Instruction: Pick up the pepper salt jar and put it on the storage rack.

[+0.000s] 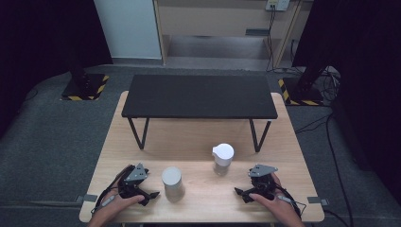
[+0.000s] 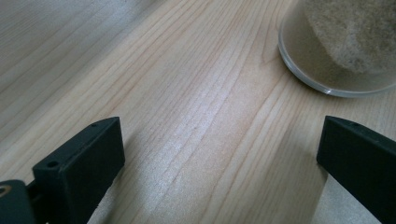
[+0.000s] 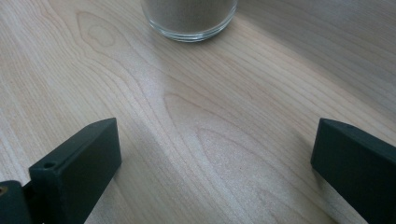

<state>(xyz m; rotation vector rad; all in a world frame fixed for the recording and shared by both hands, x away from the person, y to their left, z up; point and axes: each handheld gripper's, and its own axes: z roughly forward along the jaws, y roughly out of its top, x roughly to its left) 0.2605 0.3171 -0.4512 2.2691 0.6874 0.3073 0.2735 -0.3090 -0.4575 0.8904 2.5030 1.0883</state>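
Observation:
Two jars stand on the wooden table (image 1: 198,142). One is a glass jar with a round grey lid (image 1: 171,182); the other is a glass jar with a white spouted lid (image 1: 222,158). My left gripper (image 1: 149,190) rests on the table just left of the grey-lidded jar. Its jaws stand wide open over bare wood in the left gripper view (image 2: 222,135), with a jar's base (image 2: 336,51) holding pale grainy stuff at the upper right. My right gripper (image 1: 243,190) sits near the front right, open (image 3: 215,135), with a glass jar base (image 3: 189,18) ahead of it.
A low black bench (image 1: 198,97) on thin legs stands across the back half of the table. Tape marks (image 1: 314,200) sit at the table's front corners. Grey carpet surrounds the table.

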